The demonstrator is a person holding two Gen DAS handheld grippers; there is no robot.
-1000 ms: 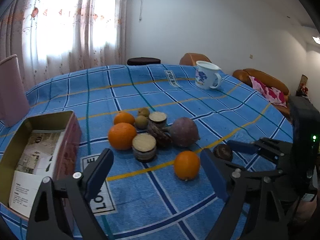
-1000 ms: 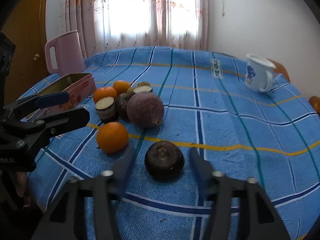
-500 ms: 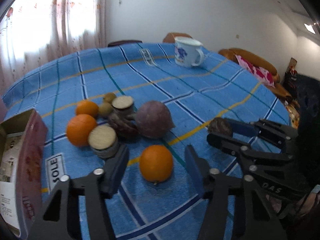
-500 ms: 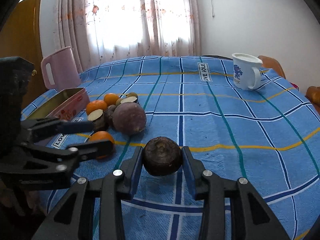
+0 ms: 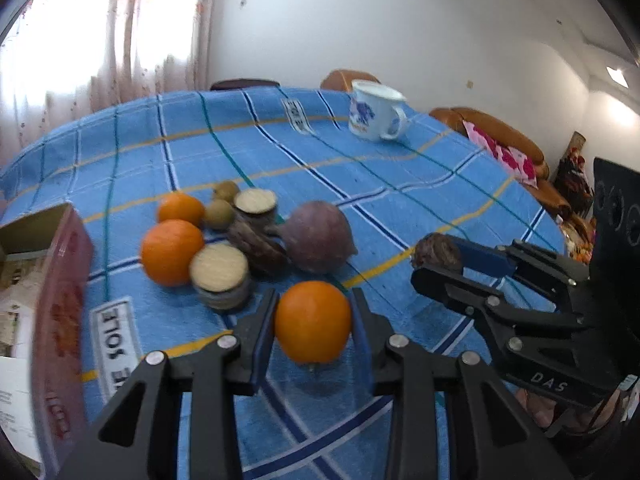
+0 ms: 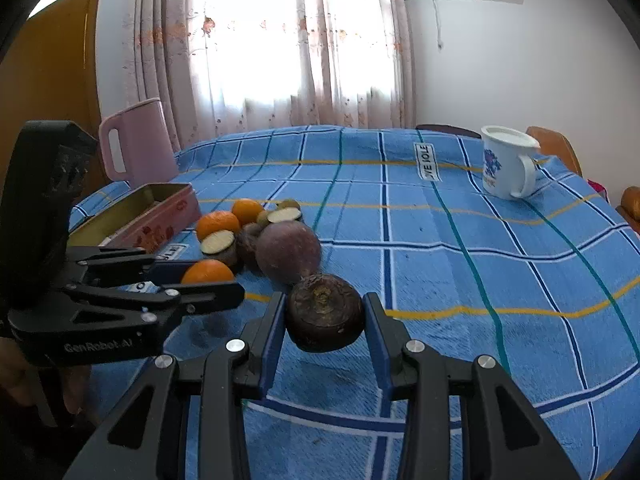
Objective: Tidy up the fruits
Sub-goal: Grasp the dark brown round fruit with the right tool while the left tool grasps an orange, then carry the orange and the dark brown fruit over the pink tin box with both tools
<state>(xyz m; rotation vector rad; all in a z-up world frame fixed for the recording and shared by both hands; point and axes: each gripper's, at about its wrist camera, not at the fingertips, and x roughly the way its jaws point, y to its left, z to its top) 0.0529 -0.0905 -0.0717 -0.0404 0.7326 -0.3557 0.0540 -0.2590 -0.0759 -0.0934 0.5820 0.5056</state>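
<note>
The left gripper point(image 5: 313, 322), low centre in its own view, is closing on an orange point(image 5: 312, 321), its pads against both sides of the fruit. The right gripper point(image 6: 324, 314), low centre in its own view, is clamped on a dark brown fruit point(image 6: 324, 313), raised off the blue checked cloth point(image 6: 460, 264). Above and left of the held orange in the left view sits a tight cluster: two more oranges point(image 5: 172, 251), two small kiwis point(image 5: 218, 213), two cut-faced rounds point(image 5: 219, 268), a dark knobbly piece point(image 5: 256, 242) and a large purple fruit point(image 5: 320, 235). An open tin point(image 5: 60, 304) lies at the left edge. A mug point(image 6: 506, 162) stands upper right, a pink jug point(image 6: 136, 146) upper left in the right view.
</note>
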